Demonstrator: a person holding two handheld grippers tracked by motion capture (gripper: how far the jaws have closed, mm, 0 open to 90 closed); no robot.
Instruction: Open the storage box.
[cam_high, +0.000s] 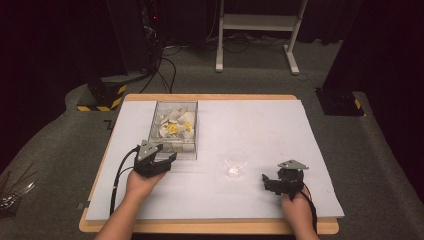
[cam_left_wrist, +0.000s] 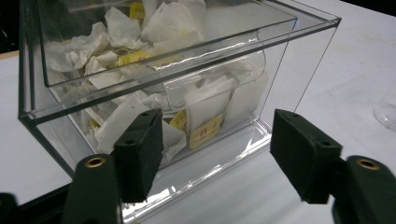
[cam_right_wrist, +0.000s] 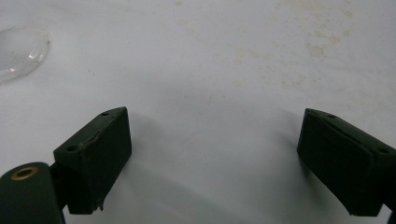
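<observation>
Clear acrylic box (cam_left_wrist: 299, 60), 1 of them, hard-edged & see-through, sits on the pale worktop (cam_high: 260, 125) toward its far-left part, w/ a moulded scoop-shaped pull on its near wall. Inside: a heap of tea bags (cam_left_wrist: 140, 28), too many to count, soft white crinkled paper w/ yellow tags (cam_left_wrist: 205, 133) & thin strings.

Left gripper (cam_high: 167, 157) is right at the box's near wall. In the left gripper view its 2 black fingers (cam_left_wrist: 140, 154) stand apart, blocky w/ matte rubbery pads, released, gripping nothing; whether they touch the box, can't tell.

Right gripper (cam_high: 265, 180) rests low over bare worktop at near right, well apart from the box. Its 2 fingers (cam_right_wrist: 95, 156) are spread wide, nothing between, just the white, faintly stained sheet.

1 small clear bowl (cam_high: 236, 162), round, thin-walled, stands between the 2 grippers, w/ a small pale bit inside. Its rim shows in the right gripper view at upper left.

2 hands, 2 cables, 2 grey three-cornered plates.
</observation>
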